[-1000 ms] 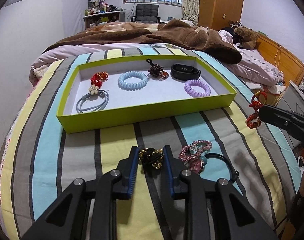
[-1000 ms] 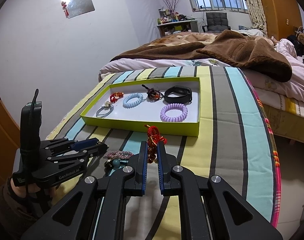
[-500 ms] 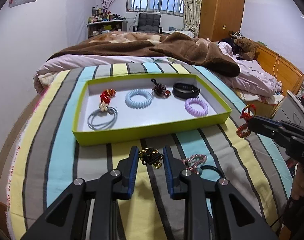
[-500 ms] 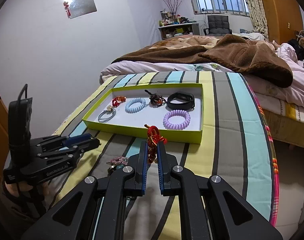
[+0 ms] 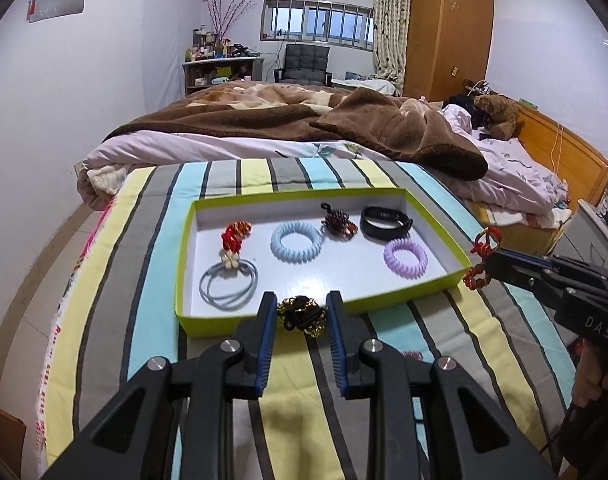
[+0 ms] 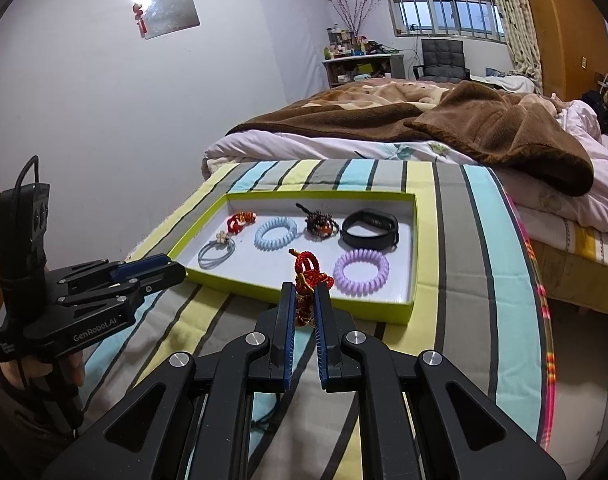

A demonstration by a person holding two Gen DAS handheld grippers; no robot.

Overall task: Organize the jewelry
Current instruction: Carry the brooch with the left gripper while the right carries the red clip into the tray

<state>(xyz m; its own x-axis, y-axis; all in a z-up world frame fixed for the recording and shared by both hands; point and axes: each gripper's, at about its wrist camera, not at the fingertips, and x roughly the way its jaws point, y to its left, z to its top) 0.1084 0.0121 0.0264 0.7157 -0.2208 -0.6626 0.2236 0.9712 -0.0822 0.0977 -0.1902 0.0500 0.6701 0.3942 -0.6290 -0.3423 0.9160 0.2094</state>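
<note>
A: Jewelry first: what does each hand carry, and where?

B: The left gripper (image 5: 299,316) is clamped on a black-and-gold beaded hair tie (image 5: 301,315), held just above the near wall of the green tray (image 5: 207,322). The right gripper (image 6: 305,304) pinches a red braided-cord bracelet (image 6: 308,280), its loops sticking up past the tips, over the tray's near edge at about five o'clock.

A: How should the drop go?

B: I'd carry each piece clear over the rim before letting the fingers part, and aim for bare white floor. The open patch is at the tray's centre and six o'clock, between the grey elastic hair ties (image 5: 228,285) and the lilac spiral hair tie (image 5: 405,258).

A: And the rest inside?

B: A pale-blue spiral coil (image 5: 295,242) at the middle, a red beaded piece (image 5: 235,234) at nine, a dark beaded charm (image 5: 338,224) at twelve, a smooth black wristband (image 5: 385,222) at two. The tray looks like thin card with low walls, resting on a soft striped bedsheet (image 5: 151,280), so a nudge could shift it.
</note>
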